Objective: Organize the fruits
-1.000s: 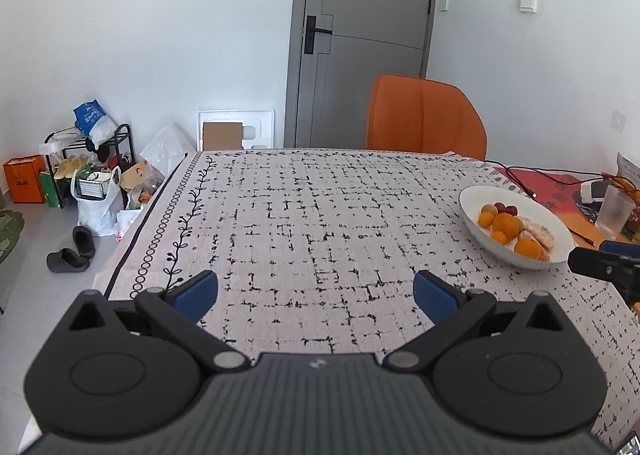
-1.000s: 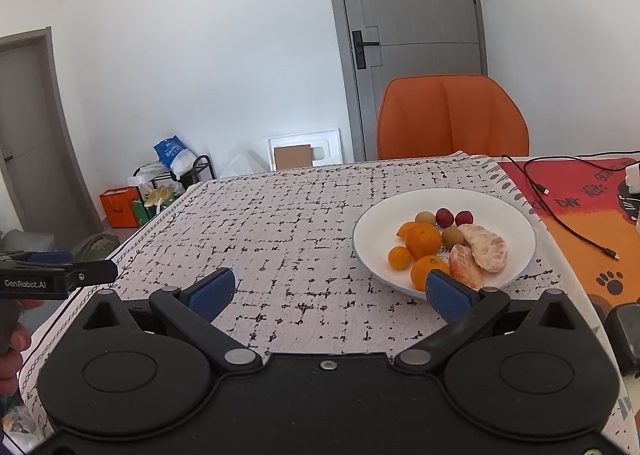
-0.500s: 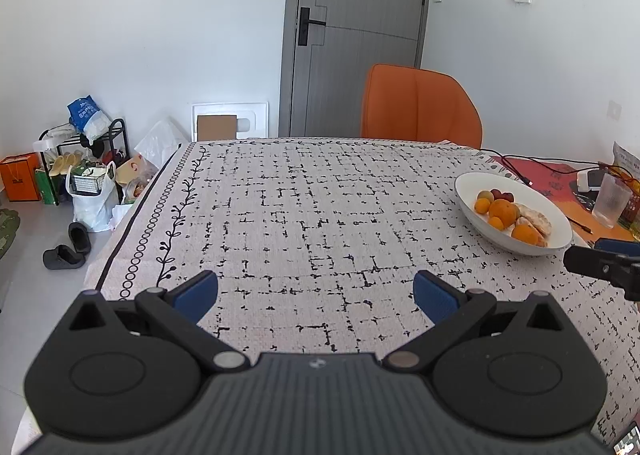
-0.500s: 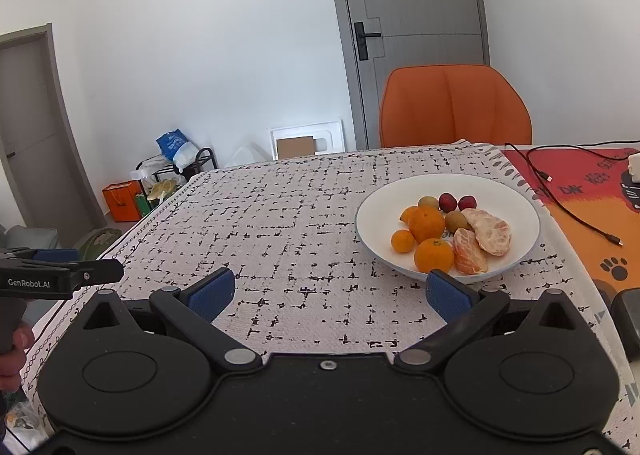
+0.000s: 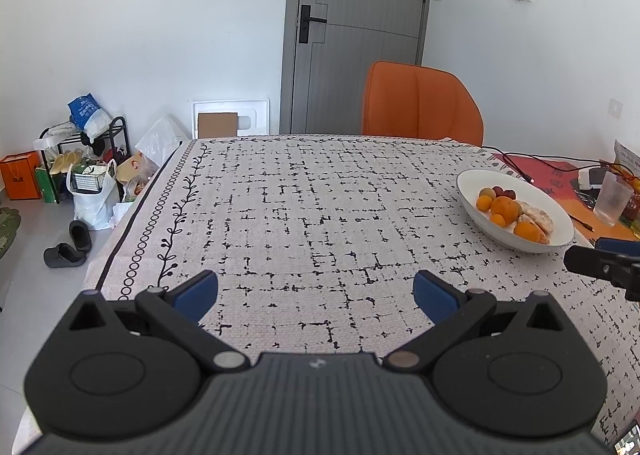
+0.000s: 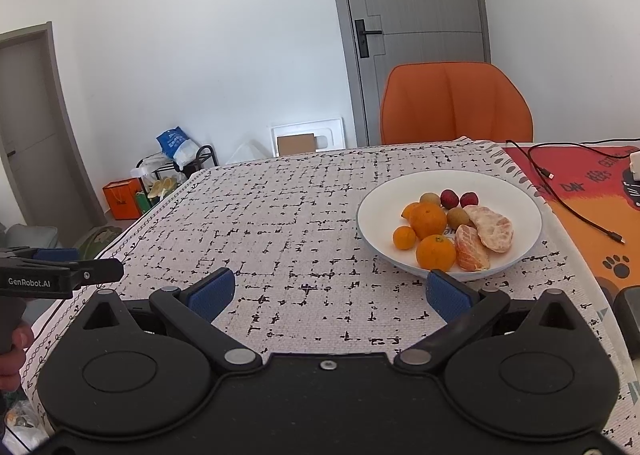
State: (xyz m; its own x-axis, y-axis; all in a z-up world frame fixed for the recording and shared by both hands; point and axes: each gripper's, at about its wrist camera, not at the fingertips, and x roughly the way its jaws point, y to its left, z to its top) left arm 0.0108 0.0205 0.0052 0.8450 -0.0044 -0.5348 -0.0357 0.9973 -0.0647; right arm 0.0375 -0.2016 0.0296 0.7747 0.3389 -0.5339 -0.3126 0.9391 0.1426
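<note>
On the patterned tablecloth [image 6: 304,223], toward its right side, sits a white bowl [image 6: 372,211] holding the fruit: three oranges, the largest [image 6: 428,219] near centre, two peeled orange halves [image 6: 492,229], two kiwis [image 6: 457,217] and two red plum-like fruits [image 6: 449,197] at the far rim. Right gripper [image 6: 332,291] is held just short of the bowl, jaws spread wide, nothing between them. Left gripper [image 5: 316,291] is over bare cloth, well apart from the bowl, jaws likewise wide and empty. An orange chair [image 5: 422,103] stands at the far edge. A black cable [image 6: 560,191] lies on the red mat [image 6: 592,199] beside the bowl.
</note>
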